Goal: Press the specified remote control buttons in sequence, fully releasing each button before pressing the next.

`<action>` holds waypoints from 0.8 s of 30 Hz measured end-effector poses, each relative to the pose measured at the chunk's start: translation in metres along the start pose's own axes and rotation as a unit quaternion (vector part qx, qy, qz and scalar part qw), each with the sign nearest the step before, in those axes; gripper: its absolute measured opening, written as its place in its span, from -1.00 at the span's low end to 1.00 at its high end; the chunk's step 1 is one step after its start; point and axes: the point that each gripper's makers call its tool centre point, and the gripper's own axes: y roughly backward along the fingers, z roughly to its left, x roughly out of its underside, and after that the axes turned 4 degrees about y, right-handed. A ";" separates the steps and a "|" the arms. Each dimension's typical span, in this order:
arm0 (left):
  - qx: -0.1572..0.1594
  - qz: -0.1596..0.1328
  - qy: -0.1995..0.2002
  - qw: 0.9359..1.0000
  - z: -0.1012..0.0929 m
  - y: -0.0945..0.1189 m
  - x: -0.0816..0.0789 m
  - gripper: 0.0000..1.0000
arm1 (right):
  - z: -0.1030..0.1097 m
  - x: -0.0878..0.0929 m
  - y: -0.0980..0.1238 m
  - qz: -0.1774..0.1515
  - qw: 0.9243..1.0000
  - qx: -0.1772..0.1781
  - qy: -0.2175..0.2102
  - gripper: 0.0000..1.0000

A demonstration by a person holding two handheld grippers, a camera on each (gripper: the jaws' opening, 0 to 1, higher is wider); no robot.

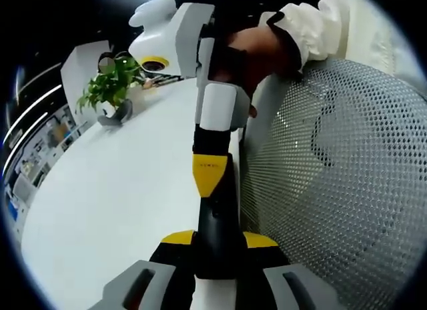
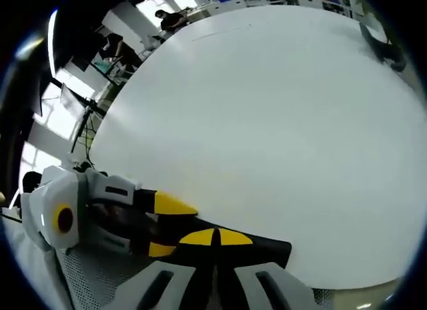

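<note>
A black remote control [image 1: 217, 223] is clamped between the yellow-tipped jaws of my left gripper [image 1: 218, 240], which is shut on it above a white table [image 1: 120, 190]. My right gripper [image 1: 210, 180] comes down from the top, held by a hand in a white sleeve. Its jaws are closed together and its yellow tip rests on the remote's far end. In the right gripper view, the right gripper [image 2: 217, 238] stands shut with its tips on the black remote [image 2: 267, 247]. The left gripper [image 2: 167, 227] reaches in from the left, gripping it. The buttons are hidden.
A potted green plant [image 1: 110, 87] stands at the far end of the table. A grey mesh chair back [image 1: 333, 177] rises close on the right of the remote. The wide white tabletop [image 2: 267, 123] spreads beyond, with people [image 2: 170, 18] at desks far behind.
</note>
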 end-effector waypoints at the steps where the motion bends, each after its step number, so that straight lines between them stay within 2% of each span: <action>1: 0.000 0.000 0.000 1.000 0.000 0.000 0.000 -0.50 | 0.000 0.000 0.000 0.000 1.000 -0.001 -0.001 -1.00; 13: 0.002 -0.003 0.002 1.000 0.000 0.000 0.000 -0.50 | 0.000 0.000 0.000 0.002 1.000 0.000 0.003 -1.00; 24: 0.002 -0.001 0.000 1.000 0.001 0.000 -0.001 -0.50 | 0.001 -0.001 -0.001 0.001 1.000 0.007 0.025 -1.00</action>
